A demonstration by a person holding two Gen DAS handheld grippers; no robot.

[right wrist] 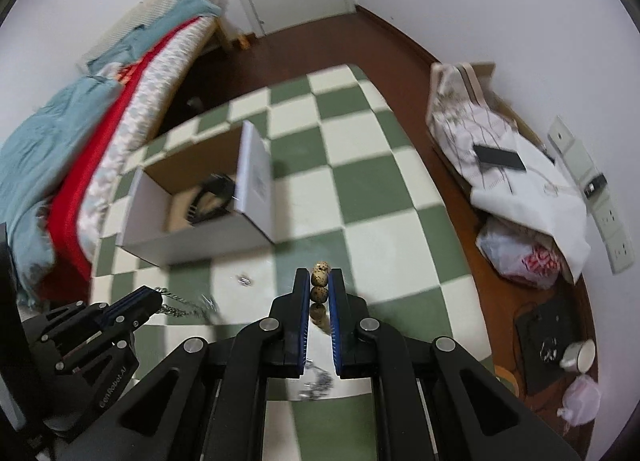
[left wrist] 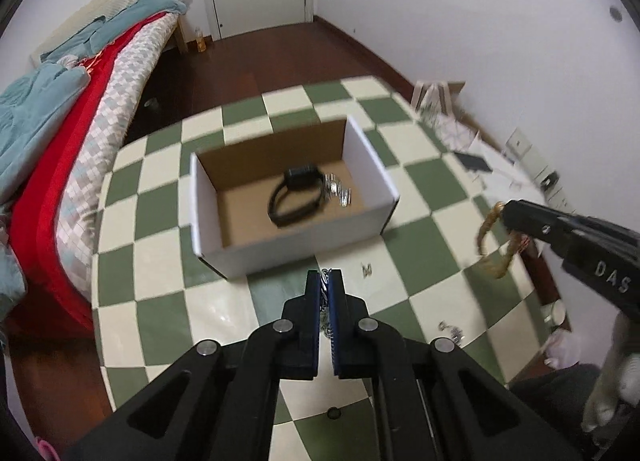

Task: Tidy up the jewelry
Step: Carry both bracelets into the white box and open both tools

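Note:
An open white cardboard box stands on the checkered table; it holds a black band and a silver chain piece. The box also shows in the right wrist view. My left gripper is shut on a silver chain and holds it above the table in front of the box. My right gripper is shut on a brown beaded bracelet, which hangs from its tips in the left wrist view, to the right of the box.
Small silver pieces lie on the green and cream table: one before the box, another at the near right, one left of my right gripper. A bed lies left. Bags and clutter lie on the floor right.

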